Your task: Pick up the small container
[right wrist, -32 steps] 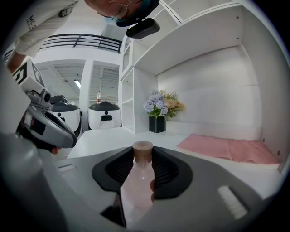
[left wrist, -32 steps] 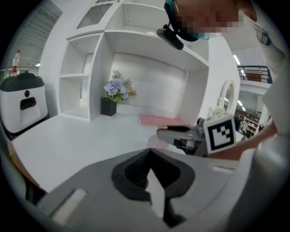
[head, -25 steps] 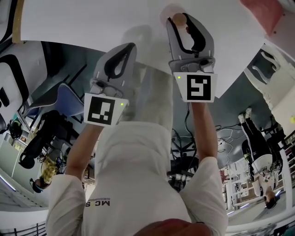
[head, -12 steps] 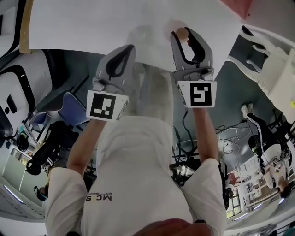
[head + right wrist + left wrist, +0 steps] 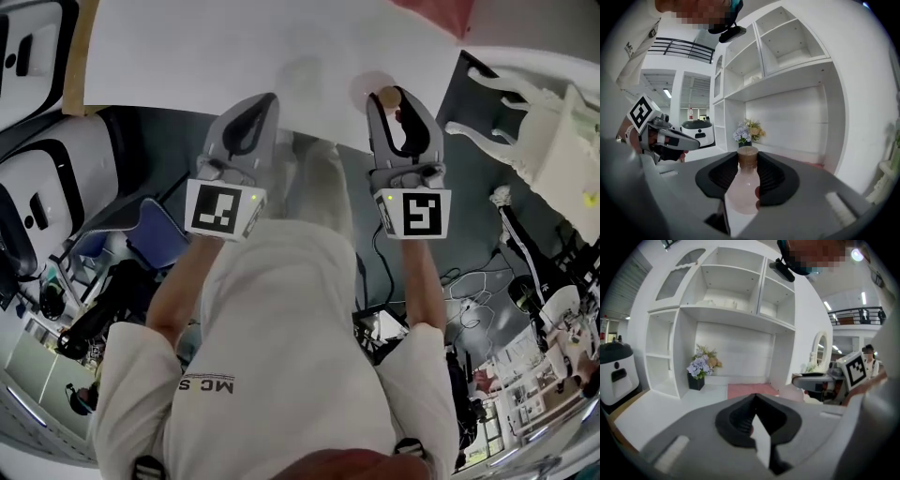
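Observation:
The small container (image 5: 742, 190) is a pale pink bottle with a brown cork top (image 5: 387, 97). My right gripper (image 5: 748, 153) is shut on it, the pads pressing its neck and body, and holds it upright in the air. In the head view the right gripper (image 5: 389, 101) hangs over the near edge of the white table (image 5: 216, 56). My left gripper (image 5: 263, 101) is level with it to the left. In the left gripper view the left gripper (image 5: 756, 398) has its jaws together with nothing between them.
A white shelf unit (image 5: 736, 310) stands at the back of the table, with a pot of flowers (image 5: 700, 371) and a pink mat (image 5: 747, 391) in front of it. A white chair (image 5: 534, 122) stands to the right, and white machines (image 5: 37, 187) to the left.
The right gripper with the container has come back from over the table toward its near edge. The left gripper has shifted only a little. Both grips look the same.

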Motion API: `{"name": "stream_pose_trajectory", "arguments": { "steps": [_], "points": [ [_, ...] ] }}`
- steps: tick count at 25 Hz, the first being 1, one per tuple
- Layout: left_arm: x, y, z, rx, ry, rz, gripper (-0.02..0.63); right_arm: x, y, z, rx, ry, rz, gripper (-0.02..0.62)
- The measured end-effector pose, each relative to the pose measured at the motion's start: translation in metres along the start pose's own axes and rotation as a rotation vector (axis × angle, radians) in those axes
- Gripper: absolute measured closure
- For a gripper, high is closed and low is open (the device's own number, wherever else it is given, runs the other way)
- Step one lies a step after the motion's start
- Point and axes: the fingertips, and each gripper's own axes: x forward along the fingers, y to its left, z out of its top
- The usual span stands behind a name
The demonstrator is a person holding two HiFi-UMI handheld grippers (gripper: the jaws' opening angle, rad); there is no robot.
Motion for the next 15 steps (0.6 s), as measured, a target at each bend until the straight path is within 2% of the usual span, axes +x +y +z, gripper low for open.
{"name": "stream_pose_trajectory", "arguments": {
  "steps": [4, 10, 15],
  "points": [
    [-0.017, -0.010, 0.028, -0.030, -0.023, 0.000, 0.606, -0.028, 0.001, 0.027, -0.006, 0.002, -0.011, 0.469],
    [-0.048, -0.030, 0.069, 0.029, -0.054, -0.046, 0.606, -0.068, 0.018, 0.070, 0.018, -0.016, -0.030, 0.469],
    [-0.063, -0.039, 0.091, 0.039, -0.098, -0.056, 0.606, -0.092, 0.026, 0.090, 0.014, -0.032, -0.048, 0.469]
  ]
}}
